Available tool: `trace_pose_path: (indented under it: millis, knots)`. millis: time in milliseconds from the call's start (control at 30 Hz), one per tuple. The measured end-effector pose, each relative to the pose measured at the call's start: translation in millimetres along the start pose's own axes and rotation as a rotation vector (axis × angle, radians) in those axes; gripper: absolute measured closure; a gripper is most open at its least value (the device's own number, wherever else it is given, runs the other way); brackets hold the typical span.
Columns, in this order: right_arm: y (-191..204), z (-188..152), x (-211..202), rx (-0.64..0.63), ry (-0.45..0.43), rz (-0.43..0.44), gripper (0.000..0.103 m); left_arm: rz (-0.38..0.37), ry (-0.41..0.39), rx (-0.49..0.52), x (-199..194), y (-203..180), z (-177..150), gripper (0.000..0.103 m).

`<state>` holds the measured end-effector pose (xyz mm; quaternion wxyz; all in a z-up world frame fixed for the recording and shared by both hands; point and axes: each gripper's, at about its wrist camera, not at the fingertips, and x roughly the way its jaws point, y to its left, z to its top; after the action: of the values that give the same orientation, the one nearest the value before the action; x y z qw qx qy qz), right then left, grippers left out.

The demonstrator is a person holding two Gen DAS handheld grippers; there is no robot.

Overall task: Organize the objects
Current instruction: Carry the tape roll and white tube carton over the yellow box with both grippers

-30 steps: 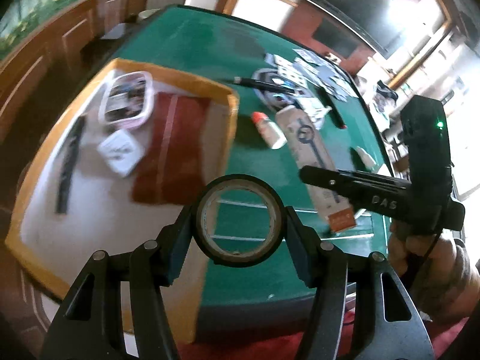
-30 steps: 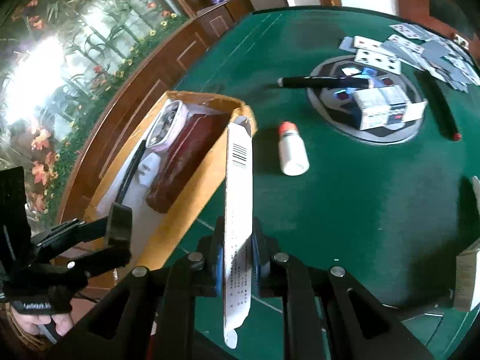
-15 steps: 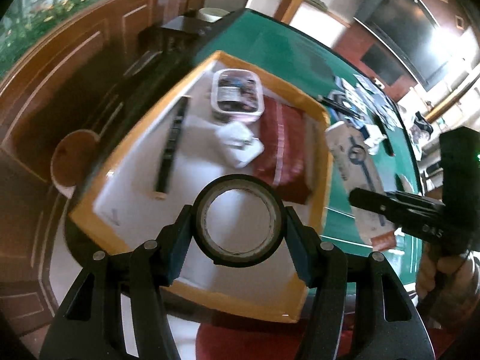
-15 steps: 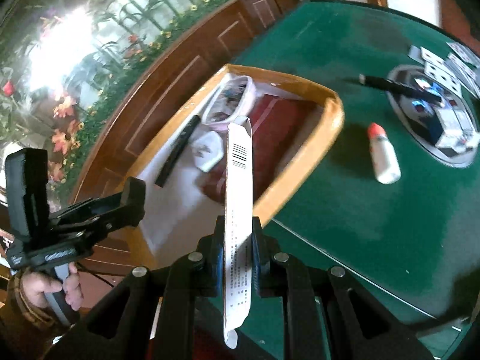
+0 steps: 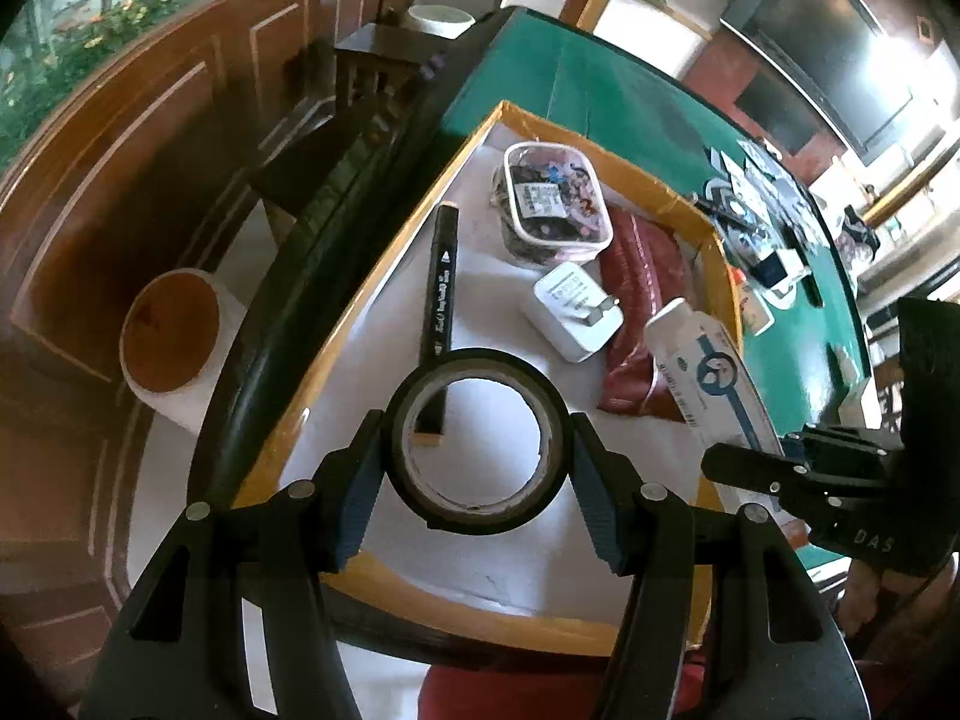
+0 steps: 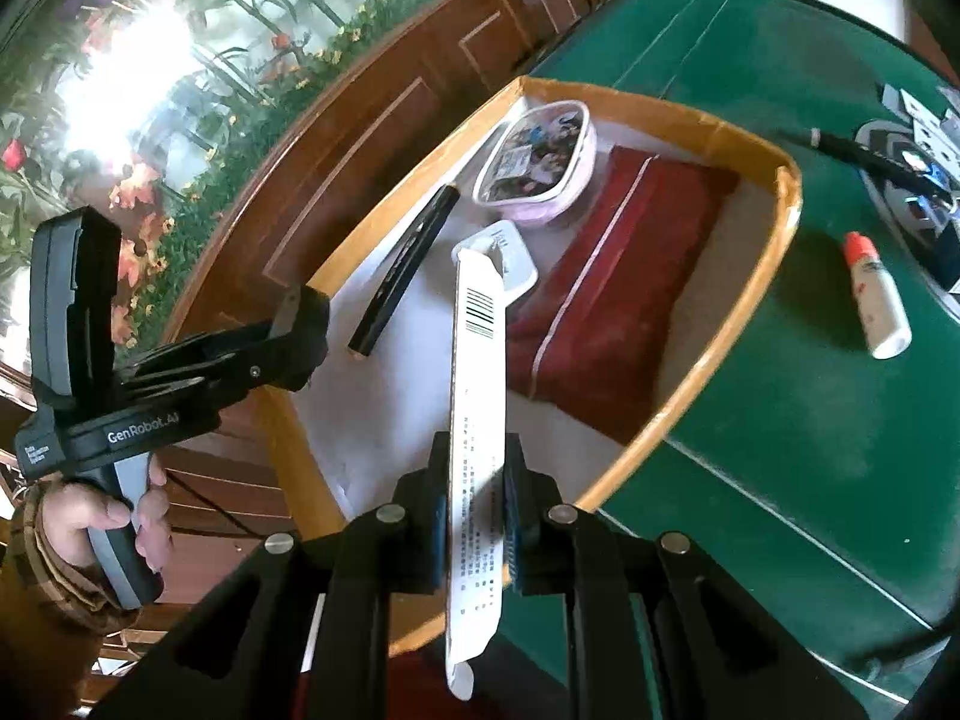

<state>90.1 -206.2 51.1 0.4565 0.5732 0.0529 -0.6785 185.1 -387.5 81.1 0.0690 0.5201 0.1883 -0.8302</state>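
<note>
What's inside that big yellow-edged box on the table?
Inside the box lie a black marker, a clear lidded container, a white charger and a dark red pouch. The tape roll and white tube, both gripped, hide part of the floor.

Bright daylight glares through the window; fisheye bends edges; dark vignetted corners; slight blur

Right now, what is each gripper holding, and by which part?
Left gripper clamps the tape roll across its outer rim. Right gripper pinches the long white box by its flat sides near the lower end.
</note>
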Motion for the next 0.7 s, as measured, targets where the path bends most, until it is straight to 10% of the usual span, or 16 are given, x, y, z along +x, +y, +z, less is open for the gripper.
trace_pose_path:
  millis: [700]
  knots:
    - [25,10,68,0.047,0.150,0.040,0.090,0.045,0.095,0.116,28,11,2,0.044]
